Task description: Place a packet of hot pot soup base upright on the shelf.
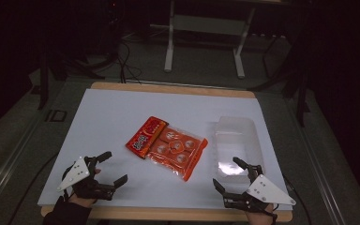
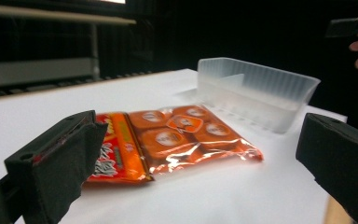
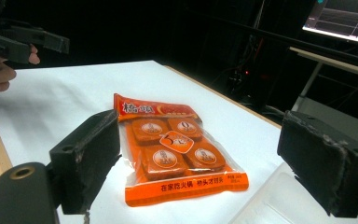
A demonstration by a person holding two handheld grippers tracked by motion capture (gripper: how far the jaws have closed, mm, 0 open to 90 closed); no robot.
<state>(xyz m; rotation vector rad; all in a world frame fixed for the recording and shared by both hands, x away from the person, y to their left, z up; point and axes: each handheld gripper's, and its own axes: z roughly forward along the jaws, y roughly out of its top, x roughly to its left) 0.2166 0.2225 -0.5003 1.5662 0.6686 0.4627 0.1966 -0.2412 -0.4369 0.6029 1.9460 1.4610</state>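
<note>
An orange snack bag (image 1: 166,146) with several round pieces lies flat in the middle of the white table top (image 1: 112,112); it also lies ahead of the jaws in the left gripper view as the bag (image 2: 168,140) and in the right gripper view as the bag (image 3: 175,149). A clear plastic tray (image 1: 236,143) stands to its right, seen too as the tray (image 2: 256,95). My left gripper (image 1: 114,168) rests near the front left edge, open and empty. My right gripper (image 1: 226,173) sits at the front right by the tray's near end, open and empty.
The wooden table edge (image 1: 168,213) runs along the front. A white metal stand (image 1: 204,44) rises beyond the far edge, amid cables on the dark floor. White surface lies bare left of the bag.
</note>
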